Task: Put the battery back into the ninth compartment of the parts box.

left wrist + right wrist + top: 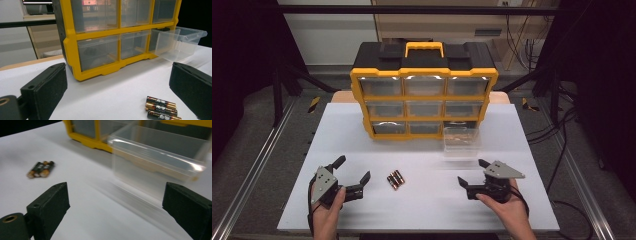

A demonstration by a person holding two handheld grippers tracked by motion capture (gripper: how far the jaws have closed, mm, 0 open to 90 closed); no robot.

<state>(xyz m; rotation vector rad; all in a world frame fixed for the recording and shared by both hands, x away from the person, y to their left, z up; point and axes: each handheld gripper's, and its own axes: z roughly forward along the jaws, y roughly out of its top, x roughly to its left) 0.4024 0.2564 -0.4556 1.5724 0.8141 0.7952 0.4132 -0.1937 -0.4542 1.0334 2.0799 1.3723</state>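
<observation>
Three black-and-gold batteries [395,179] lie side by side on the white table [422,210], between my two grippers. My left gripper [353,168] stands open just left of them, nothing between its jaws. In the left gripper view the batteries [161,108] lie low and right, ahead of the open left gripper [117,92]. My right gripper [471,171] is open to the right of the batteries, empty. A clear plastic drawer [460,140] is pulled out of the yellow organizer [424,75] at its bottom right. In the right gripper view the drawer [160,155] lies ahead of the open right gripper [115,205], the batteries [41,168] far left.
The organizer has a black top, a yellow handle [424,48] and three rows of clear drawers [97,51]. Metal rails run along both sides of the table, and cables hang at the right. White tabletop lies bare around the batteries.
</observation>
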